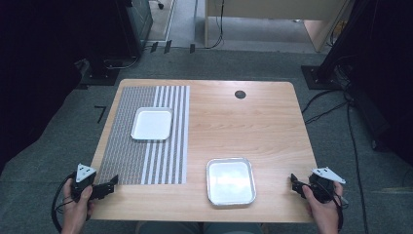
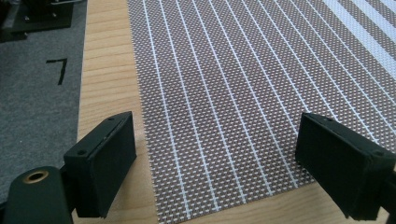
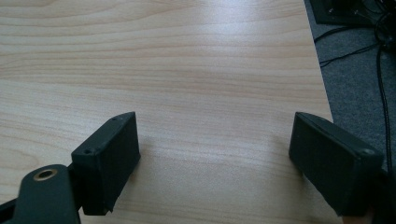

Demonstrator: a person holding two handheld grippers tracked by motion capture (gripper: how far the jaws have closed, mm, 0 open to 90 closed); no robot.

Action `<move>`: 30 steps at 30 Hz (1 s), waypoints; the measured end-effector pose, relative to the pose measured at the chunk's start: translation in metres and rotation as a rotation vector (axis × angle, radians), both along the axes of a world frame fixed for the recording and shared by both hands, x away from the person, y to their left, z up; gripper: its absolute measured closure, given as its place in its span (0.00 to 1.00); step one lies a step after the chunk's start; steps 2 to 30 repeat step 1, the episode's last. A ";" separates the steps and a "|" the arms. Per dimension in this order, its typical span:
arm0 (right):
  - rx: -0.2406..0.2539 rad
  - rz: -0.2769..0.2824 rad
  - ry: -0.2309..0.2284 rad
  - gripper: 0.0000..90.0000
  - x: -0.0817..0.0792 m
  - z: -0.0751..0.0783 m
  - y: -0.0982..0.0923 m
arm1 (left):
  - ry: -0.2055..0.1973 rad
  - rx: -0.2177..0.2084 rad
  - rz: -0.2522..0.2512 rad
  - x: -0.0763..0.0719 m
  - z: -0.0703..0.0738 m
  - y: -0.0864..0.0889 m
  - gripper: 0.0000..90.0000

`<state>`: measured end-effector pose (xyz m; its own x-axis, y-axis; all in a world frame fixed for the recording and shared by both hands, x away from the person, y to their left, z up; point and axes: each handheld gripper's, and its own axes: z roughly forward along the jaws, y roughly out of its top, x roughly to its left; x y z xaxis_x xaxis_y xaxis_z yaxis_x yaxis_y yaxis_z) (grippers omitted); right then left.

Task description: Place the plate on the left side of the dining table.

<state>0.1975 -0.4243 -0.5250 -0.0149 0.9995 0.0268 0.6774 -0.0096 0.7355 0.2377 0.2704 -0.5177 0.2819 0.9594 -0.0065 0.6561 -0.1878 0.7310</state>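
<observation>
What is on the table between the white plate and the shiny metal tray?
Nothing stands between the white plate and the metal tray. In the high view, that stretch is the striped placemat, then bare wooden table.

Two trays, seemingly empty: white tray (image 1: 151, 123) on striped placemat (image 1: 146, 146), metal tray (image 1: 231, 181) on bare table (image 1: 253, 122)

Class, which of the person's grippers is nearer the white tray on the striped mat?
Left. The left gripper sits at the mat's near corner, below the white tray; the right gripper is across the table.
</observation>
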 end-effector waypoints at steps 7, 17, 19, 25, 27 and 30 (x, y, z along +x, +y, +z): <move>0.001 -0.001 0.001 0.18 0.000 0.000 0.000 | 0.000 -0.001 0.000 0.000 0.000 0.000 0.14; 0.001 -0.001 0.001 0.18 0.000 0.000 0.000 | 0.000 -0.001 0.000 0.000 0.000 0.000 0.14; 0.001 -0.001 0.001 0.18 0.000 0.000 0.000 | 0.000 -0.001 0.000 0.000 0.000 0.000 0.14; 0.001 -0.001 0.001 0.18 0.000 0.000 0.000 | 0.000 -0.001 0.000 0.000 0.000 0.000 0.14; 0.001 -0.001 0.001 0.18 0.000 0.000 0.000 | 0.000 -0.001 0.000 0.000 0.000 0.000 0.14; 0.001 -0.001 0.001 0.18 0.000 0.000 0.000 | 0.000 -0.001 0.000 0.000 0.000 0.000 0.14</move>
